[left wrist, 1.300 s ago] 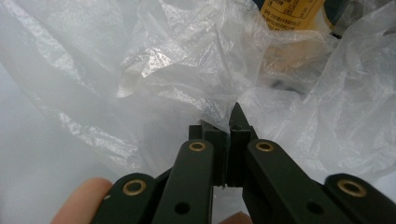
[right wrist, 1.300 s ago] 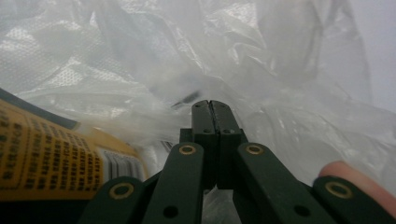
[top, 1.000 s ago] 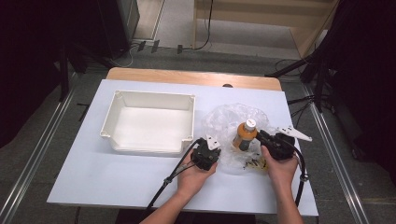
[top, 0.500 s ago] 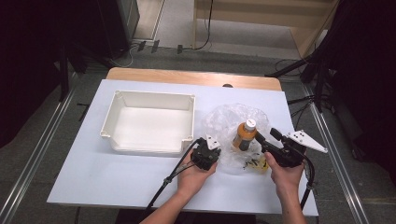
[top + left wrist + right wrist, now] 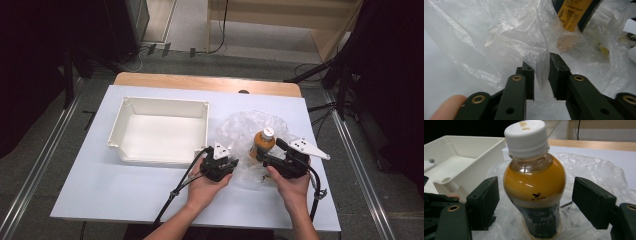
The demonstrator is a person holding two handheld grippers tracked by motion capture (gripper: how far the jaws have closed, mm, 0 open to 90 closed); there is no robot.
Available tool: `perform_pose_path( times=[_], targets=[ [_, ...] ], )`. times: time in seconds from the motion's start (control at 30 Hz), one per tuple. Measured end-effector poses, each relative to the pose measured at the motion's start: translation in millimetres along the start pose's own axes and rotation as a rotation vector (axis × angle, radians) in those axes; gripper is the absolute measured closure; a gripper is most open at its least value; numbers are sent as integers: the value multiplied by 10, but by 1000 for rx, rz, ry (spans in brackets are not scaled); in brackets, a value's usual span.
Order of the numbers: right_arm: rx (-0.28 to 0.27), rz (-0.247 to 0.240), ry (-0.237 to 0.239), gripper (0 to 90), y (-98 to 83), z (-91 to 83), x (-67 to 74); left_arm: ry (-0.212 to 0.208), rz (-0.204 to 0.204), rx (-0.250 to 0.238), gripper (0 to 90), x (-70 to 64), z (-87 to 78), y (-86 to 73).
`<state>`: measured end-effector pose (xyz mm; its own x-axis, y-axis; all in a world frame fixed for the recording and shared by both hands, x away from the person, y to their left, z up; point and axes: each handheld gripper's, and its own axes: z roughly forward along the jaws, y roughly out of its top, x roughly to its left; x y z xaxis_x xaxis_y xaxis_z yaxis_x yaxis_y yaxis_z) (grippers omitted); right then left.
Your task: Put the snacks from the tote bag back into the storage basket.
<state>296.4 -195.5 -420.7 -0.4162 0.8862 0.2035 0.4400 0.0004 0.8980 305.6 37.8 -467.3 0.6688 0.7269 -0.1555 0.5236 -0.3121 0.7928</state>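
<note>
A small bottle [image 5: 263,142] of orange drink with a white cap stands upright inside a crumpled clear plastic bag [image 5: 239,131] on the white table. My right gripper [image 5: 269,151] is open, its jaws having just been opening. In the right gripper view the bottle [image 5: 534,182] stands between the pads [image 5: 486,195] with a gap on each side. My left gripper [image 5: 231,163] sits at the bag's left edge, its jaws also just opening. In the left gripper view a fold of the bag [image 5: 499,37] hangs loosely in the narrow gap of the left gripper [image 5: 541,80].
A white plastic tray [image 5: 165,101] stands left of the bag, also seen as the tray [image 5: 471,138] beyond the bottle. A wooden strip [image 5: 200,82] runs along the table's far edge. The person's hands come in over the table's front edge [image 5: 100,215].
The right gripper's jaws have spread off the bottle and the hand has drawn back slightly to the right. The left gripper's jaws have parted a little; that hand stayed put.
</note>
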Motion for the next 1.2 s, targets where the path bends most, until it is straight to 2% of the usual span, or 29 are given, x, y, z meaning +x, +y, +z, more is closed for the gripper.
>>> perform_pose_path(
  times=[0.23, 0.37, 0.53, 0.63, 0.73, 0.93, 1.03, 1.2],
  targets=[
    [13, 1, -23, 240, -35, 122, 28, -20, -13, -47, 559, -4, -153, -44],
    [2, -3, -38, 272, -34, 145, 57, -29, 2, -79, 499, -18, -286, -19],
    [-12, 2, -46, 291, -38, 158, 54, -35, -17, -132, 431, 52, -465, 25],
    [-16, 2, -48, 294, -42, 159, 57, -35, -14, -157, 395, 99, -567, 39],
    [-19, 4, -46, 296, -46, 161, 55, -36, -19, -179, 374, 127, -659, 46],
    [-26, 18, -40, 286, -52, 172, 49, -38, -2, -204, 331, 192, -825, 62],
    [-27, 25, -45, 284, -54, 183, 53, -32, -5, -224, 330, 228, -920, 54],
    [-33, 11, -62, 304, -55, 189, 74, -10, -4, -236, 323, 329, -1061, 1]
  ],
)
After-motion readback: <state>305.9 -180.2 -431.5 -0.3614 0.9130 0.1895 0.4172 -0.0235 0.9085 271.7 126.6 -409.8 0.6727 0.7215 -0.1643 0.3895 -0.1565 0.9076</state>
